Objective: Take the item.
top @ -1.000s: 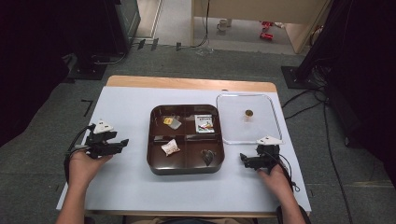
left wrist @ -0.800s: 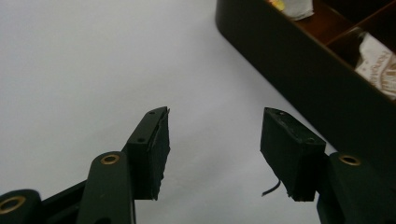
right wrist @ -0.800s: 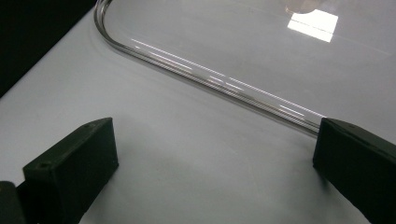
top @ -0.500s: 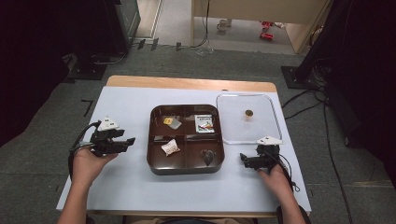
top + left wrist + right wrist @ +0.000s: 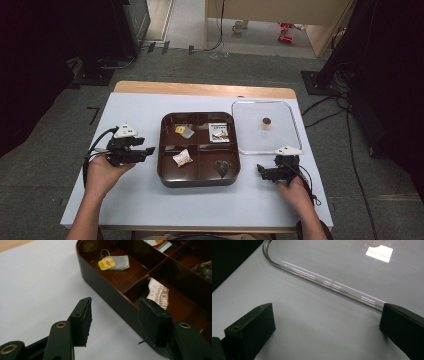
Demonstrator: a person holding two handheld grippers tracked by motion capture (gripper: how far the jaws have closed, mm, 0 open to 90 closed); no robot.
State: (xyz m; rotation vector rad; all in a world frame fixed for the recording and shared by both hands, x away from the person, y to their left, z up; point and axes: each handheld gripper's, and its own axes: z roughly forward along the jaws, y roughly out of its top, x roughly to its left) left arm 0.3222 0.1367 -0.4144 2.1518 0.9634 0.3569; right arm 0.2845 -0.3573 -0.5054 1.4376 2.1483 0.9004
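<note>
Left gripper [image 5: 148,150], jaws just narrowing with nothing between them, hangs beside the brown tray [image 5: 167,172], nearest the white sachet [image 5: 182,158] in its front-left compartment. Right gripper [image 5: 260,170] rests spread, empty. Nothing picked; 4 items remain inside.

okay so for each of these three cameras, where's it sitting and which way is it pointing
High view: above the person's table edge, looking forward and down at the tray and clear lid; forearms, both hands and tools show.
Left gripper view: rides the left tool, facing the tray's wall and the tea bag; its own jaws show.
Right gripper view: rides the right tool, facing the lid's rim; its jaws show.
Shared: tray in high and left views.
</note>
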